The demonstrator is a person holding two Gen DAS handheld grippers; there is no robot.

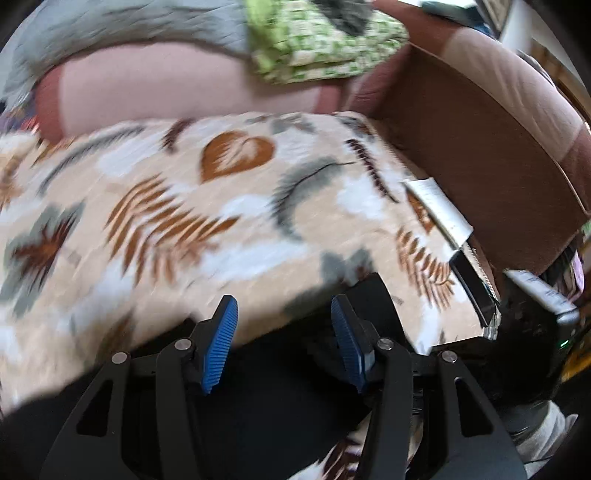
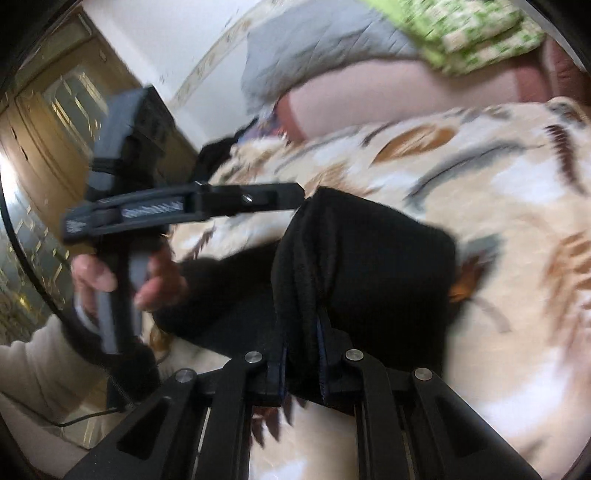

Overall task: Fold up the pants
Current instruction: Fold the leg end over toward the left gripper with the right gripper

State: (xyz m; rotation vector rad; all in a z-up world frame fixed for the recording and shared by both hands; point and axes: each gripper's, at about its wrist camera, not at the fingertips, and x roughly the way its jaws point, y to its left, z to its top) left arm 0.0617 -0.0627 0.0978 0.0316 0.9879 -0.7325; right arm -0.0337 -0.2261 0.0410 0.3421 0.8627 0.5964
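The black pants [image 2: 369, 258] lie bunched on a leaf-patterned blanket [image 2: 498, 184]. My right gripper [image 2: 303, 354] is shut on a thick fold of the pants, with the cloth rising between its jaws. In the left wrist view my left gripper [image 1: 284, 339] is open, its blue pads [image 1: 221, 343] wide apart and empty, just above the black pants [image 1: 266, 387] at the blanket's [image 1: 221, 206] near edge. The left gripper also shows in the right wrist view [image 2: 295, 190], held by a hand, its tip at the top edge of the pants.
A pink cushion [image 1: 166, 92], a grey quilt [image 1: 129, 26] and a green patterned cloth [image 1: 325, 40] lie at the back. A brown sofa arm [image 1: 480, 140] is on the right. A wooden door [image 2: 66, 110] and wall stand on the left.
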